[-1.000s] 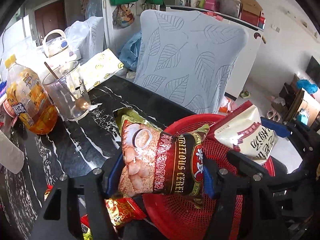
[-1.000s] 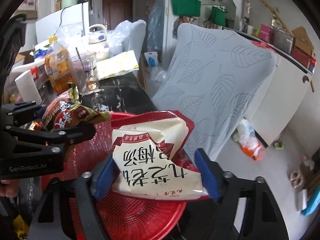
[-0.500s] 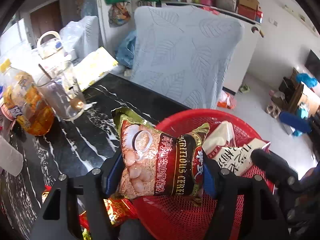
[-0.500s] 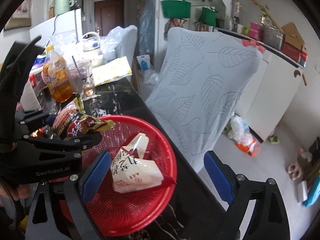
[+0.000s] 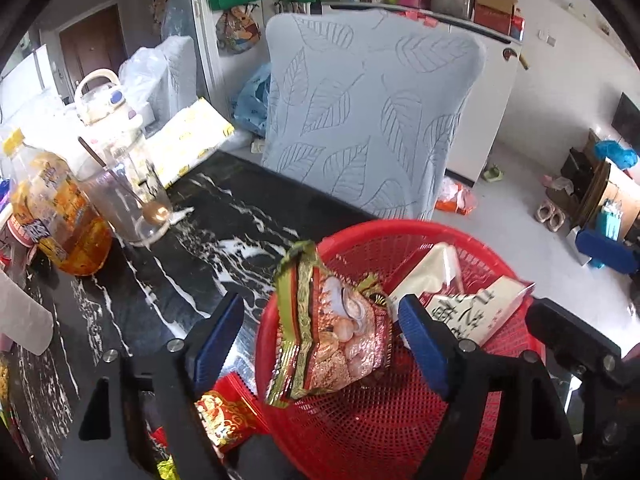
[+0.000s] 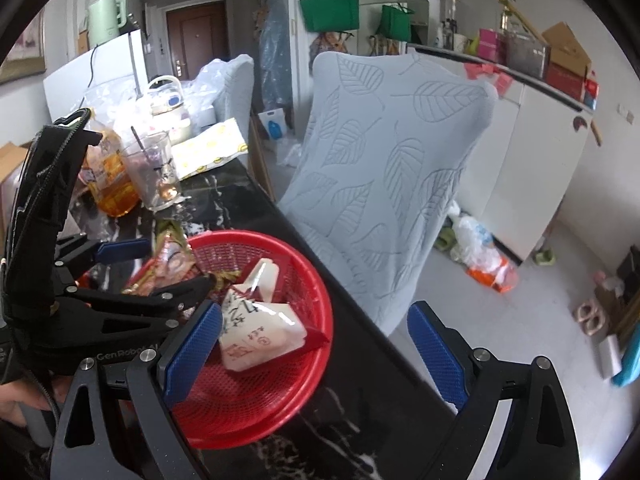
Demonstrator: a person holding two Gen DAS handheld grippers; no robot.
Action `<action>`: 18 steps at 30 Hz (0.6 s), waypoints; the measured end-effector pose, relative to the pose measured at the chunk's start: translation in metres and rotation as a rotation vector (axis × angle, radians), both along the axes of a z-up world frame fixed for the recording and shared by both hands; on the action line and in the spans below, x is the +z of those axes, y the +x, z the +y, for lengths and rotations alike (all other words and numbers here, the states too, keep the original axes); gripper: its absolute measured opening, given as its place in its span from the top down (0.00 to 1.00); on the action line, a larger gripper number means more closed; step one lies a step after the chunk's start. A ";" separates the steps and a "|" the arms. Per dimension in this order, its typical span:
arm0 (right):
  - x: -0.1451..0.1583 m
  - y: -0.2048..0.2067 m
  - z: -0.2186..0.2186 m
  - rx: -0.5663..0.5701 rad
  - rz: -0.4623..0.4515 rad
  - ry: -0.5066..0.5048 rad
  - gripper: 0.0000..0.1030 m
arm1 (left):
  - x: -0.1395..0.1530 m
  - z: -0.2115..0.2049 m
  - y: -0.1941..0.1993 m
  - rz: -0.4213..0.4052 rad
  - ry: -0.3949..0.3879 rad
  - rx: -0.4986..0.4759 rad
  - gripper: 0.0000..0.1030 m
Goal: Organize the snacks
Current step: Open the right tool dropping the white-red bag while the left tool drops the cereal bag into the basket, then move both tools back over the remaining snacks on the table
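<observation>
A red mesh basket (image 5: 400,432) (image 6: 256,400) stands on the black marble table. A white snack bag with red print (image 5: 472,312) (image 6: 260,332) lies in it. A brown-red cereal bag (image 5: 328,332) (image 6: 168,264) drops over the basket's left rim, free of my left gripper (image 5: 320,340), whose blue pads are spread wide. My right gripper (image 6: 316,344) is open and empty, above the basket's near right side. A red snack packet (image 5: 224,420) lies on the table left of the basket.
A juice bottle (image 5: 56,220), a glass jug with a spoon (image 5: 128,200) and a kettle (image 5: 104,100) stand at the table's far left. A grey leaf-pattern chair (image 5: 372,120) (image 6: 392,168) stands behind the table edge. The floor lies to the right.
My left gripper has opened and let go of the cereal bag, which now tips into the basket. My right gripper, which had released the white bag, has drawn back and up.
</observation>
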State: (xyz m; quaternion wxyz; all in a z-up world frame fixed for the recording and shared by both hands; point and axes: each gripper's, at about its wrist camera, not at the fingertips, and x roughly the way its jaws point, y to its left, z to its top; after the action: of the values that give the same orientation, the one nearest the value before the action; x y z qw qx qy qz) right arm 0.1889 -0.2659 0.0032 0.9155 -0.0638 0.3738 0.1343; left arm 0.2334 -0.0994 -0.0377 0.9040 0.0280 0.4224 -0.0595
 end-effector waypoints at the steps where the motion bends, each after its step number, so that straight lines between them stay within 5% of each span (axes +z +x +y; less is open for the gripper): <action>1: 0.002 -0.001 0.000 -0.004 -0.002 0.004 0.08 | 0.004 0.000 -0.002 -0.011 -0.002 -0.003 0.23; 18: 0.060 -0.041 0.007 -0.021 -0.088 0.071 0.08 | 0.086 0.026 -0.063 -0.202 -0.017 0.011 0.23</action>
State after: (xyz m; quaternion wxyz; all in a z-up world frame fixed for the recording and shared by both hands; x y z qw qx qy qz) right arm 0.1478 -0.2592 0.0632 0.9341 -0.0330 0.3289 0.1352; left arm 0.1701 -0.0735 0.0485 0.9425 0.0241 0.3289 -0.0551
